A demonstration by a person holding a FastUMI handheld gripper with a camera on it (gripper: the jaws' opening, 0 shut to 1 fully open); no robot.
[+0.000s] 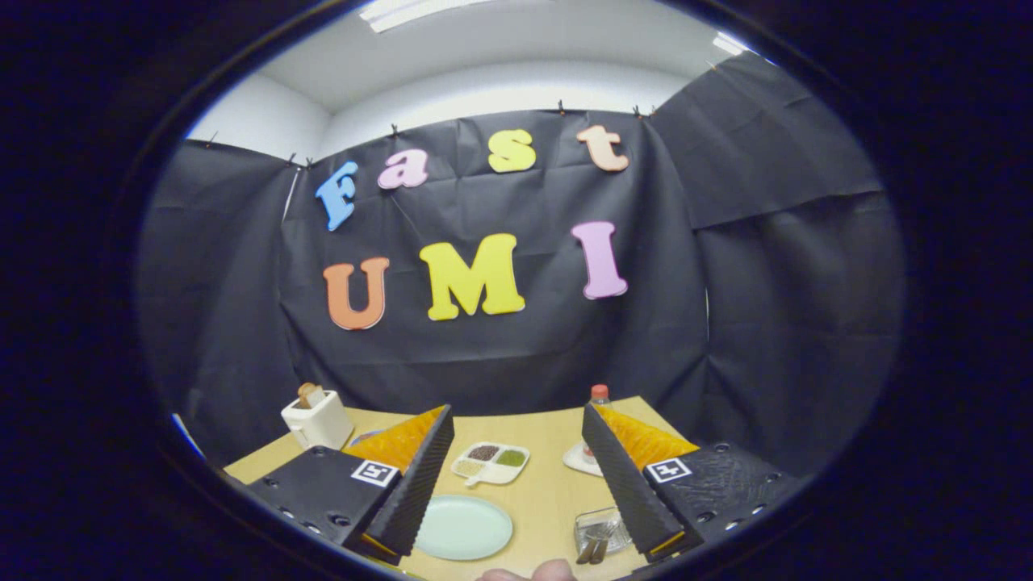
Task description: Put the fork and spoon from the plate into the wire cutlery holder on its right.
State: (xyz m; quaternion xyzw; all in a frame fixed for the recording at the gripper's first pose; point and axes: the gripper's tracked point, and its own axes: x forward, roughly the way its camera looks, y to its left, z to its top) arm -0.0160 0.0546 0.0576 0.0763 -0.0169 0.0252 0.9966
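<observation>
The pale green plate (464, 526) lies on the wooden table (549, 492) between my fingers, nearer the left one, and nothing rests on it. To its right stands the wire cutlery holder (599, 528), partly hidden behind my right finger (625, 484). Metal cutlery (595, 547) sits in it; the handles poke out toward me, but I cannot tell fork from spoon. My gripper (516, 413) is raised above the table and open, with nothing between the fingers.
A white toaster (317, 420) with bread stands at the back left. A white sectioned dish (491, 462) of seeds lies beyond the plate. A red-capped bottle (598, 395) on a white saucer (579, 460) stands at the back right. A person's fingertips (533, 573) show closest to me.
</observation>
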